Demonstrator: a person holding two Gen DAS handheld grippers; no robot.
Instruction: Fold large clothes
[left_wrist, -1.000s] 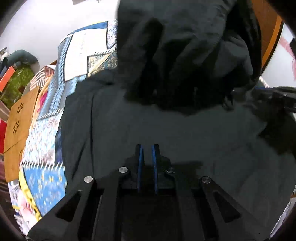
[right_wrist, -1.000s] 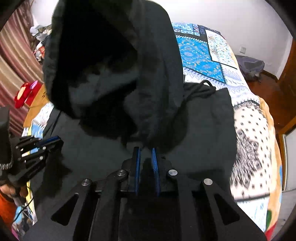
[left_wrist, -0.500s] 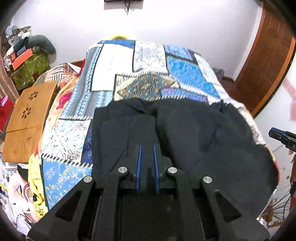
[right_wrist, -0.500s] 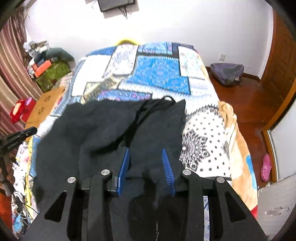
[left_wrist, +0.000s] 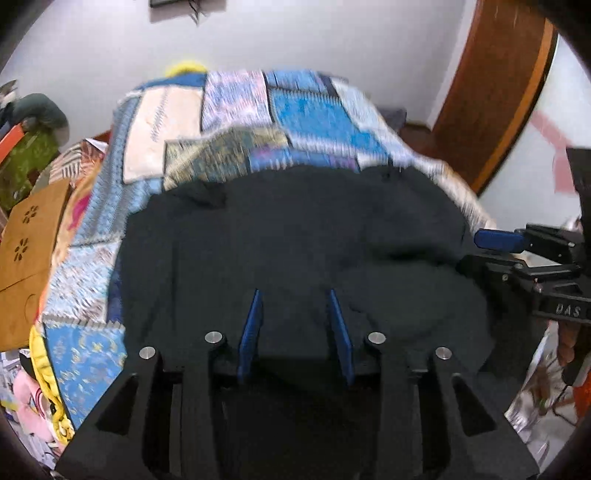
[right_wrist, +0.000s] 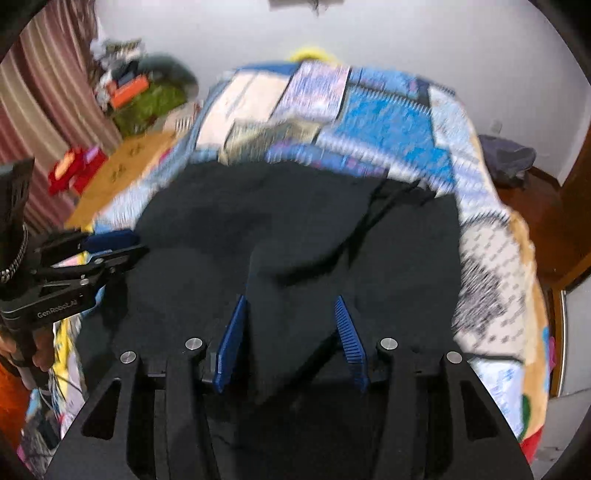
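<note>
While both views are smeared by motion blur, the main things read clearly enough. A black hoodie (left_wrist: 295, 236) lies spread over the near part of a bed covered with a patchwork quilt (left_wrist: 306, 118) of blue, white and patterned squares; the far half of the quilt is bare. The garment is rumpled rather than flat — in the right wrist view a fold ridge and a dark drawstring (right_wrist: 373, 218) run across its upper right area, and the quilt (right_wrist: 487, 258) shows beside the garment's right edge.

The left gripper (left_wrist: 295, 321) has its jaws wide, the two blue pads standing well apart with only dark cloth visible behind the gap. Nothing is pinched between them; whether they touch the fabric below cannot be told. The right gripper (right_wrist: 291, 332) likewise has wide jaws, and a lifted flap of the hoodie (right_wrist: 288, 295) sits in the gap between its blue pads, not clamped by them.

Each gripper shows in the other's view: the right gripper (left_wrist: 532, 266) reaches in from the right edge of the left wrist picture, near the hoodie's right side, and the left gripper (right_wrist: 81, 254) comes in from the left edge of the right wrist picture, near the garment's left side, held by a hand (right_wrist: 22, 354) — partly in shadow.

Beside the bed on the left stands a brown wooden board (left_wrist: 29, 240) with flower-shaped cutouts. A wooden door (left_wrist: 491, 99) is at the right, and a striped curtain (right_wrist: 40, 107) hangs at the left of the right wrist view.
</note>
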